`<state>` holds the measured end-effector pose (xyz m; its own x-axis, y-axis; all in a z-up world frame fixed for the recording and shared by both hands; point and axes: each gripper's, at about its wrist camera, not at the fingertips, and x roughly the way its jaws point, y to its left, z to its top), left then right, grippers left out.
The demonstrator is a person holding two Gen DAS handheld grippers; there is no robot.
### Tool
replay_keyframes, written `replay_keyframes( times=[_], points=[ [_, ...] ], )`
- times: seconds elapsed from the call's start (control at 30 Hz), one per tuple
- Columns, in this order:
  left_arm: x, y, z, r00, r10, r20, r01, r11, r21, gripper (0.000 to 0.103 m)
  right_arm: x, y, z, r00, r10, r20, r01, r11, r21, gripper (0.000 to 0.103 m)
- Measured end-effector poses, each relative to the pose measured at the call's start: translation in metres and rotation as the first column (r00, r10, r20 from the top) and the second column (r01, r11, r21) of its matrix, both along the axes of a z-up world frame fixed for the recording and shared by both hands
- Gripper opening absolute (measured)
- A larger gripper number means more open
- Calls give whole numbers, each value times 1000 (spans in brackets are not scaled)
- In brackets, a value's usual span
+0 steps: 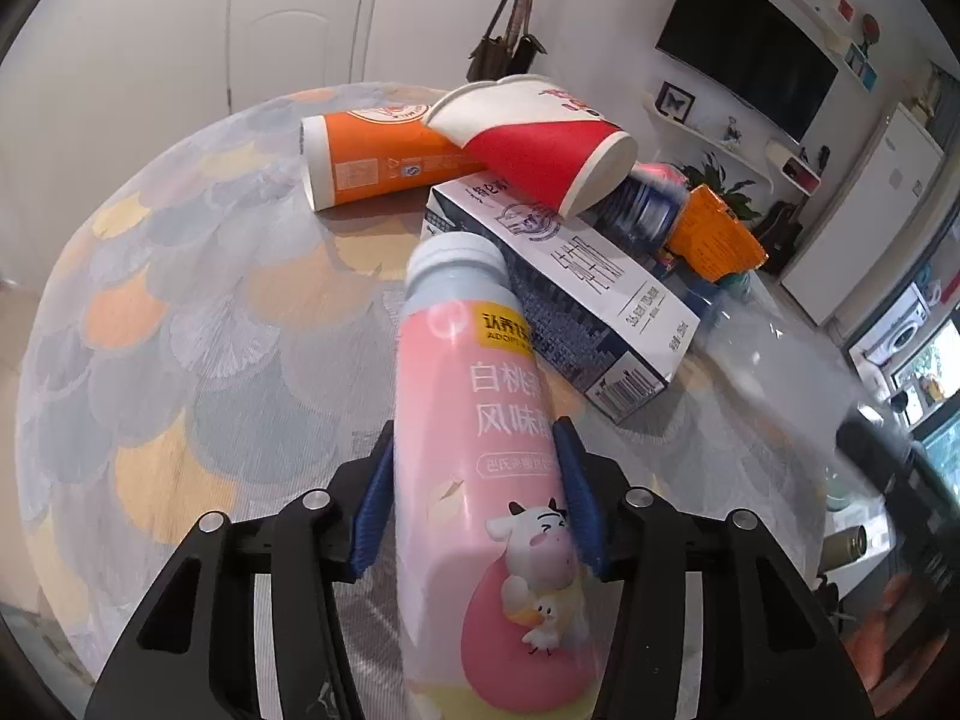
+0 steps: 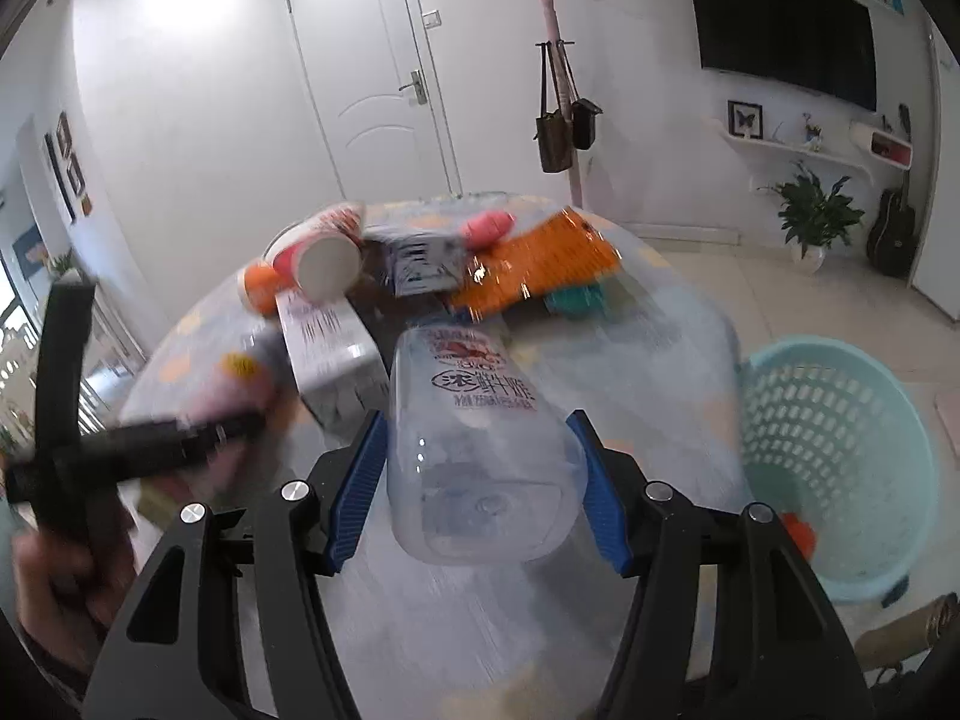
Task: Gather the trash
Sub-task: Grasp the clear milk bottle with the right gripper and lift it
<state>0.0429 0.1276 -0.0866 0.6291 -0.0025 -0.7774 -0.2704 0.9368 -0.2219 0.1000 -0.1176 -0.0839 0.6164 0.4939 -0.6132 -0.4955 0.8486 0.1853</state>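
Two bottles [image 1: 480, 480] — two paper cups [image 1: 540, 138], two cartons [image 1: 576, 288], one orange packet [image 1: 714, 234] — one basket [image 2: 840, 456]

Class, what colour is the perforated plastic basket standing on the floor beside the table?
Pale turquoise. The perforated plastic basket shows best in the right wrist view.

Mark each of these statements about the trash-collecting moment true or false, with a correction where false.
1. The left gripper is shut on a pink yogurt bottle. True.
2. The right gripper is empty. False: its pads press on a clear plastic bottle.
3. The red paper cup stands upright on the table. False: it lies on its side, propped on the milk carton.
4. A light blue basket stands on the floor beside the table. True.
5. The orange cup lies on its side. True.
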Motion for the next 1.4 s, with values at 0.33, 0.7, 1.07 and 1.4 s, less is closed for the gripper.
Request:
replay_keyframes(
  times=[0.33,0.7,1.07,1.4],
  points=[
    [-5,0,1,1000,-13,0,13,1000,-6,50,-9,-4,-28,995,6,-95,-13,997,-76,70],
    [-5,0,-1,1000,3,-21,-3,1000,-6,53,18,22,-18,985,-7,-171,-15,992,-124,75],
    [-20,-5,18,996,-49,68,52,998,-39,47,28,21,-15,982,-18,-189,-6,992,-129,55],
    [-20,-33,55,959,-145,243,170,982,-87,47,22,-4,15,992,-33,-124,28,999,-38,53]
  ],
)
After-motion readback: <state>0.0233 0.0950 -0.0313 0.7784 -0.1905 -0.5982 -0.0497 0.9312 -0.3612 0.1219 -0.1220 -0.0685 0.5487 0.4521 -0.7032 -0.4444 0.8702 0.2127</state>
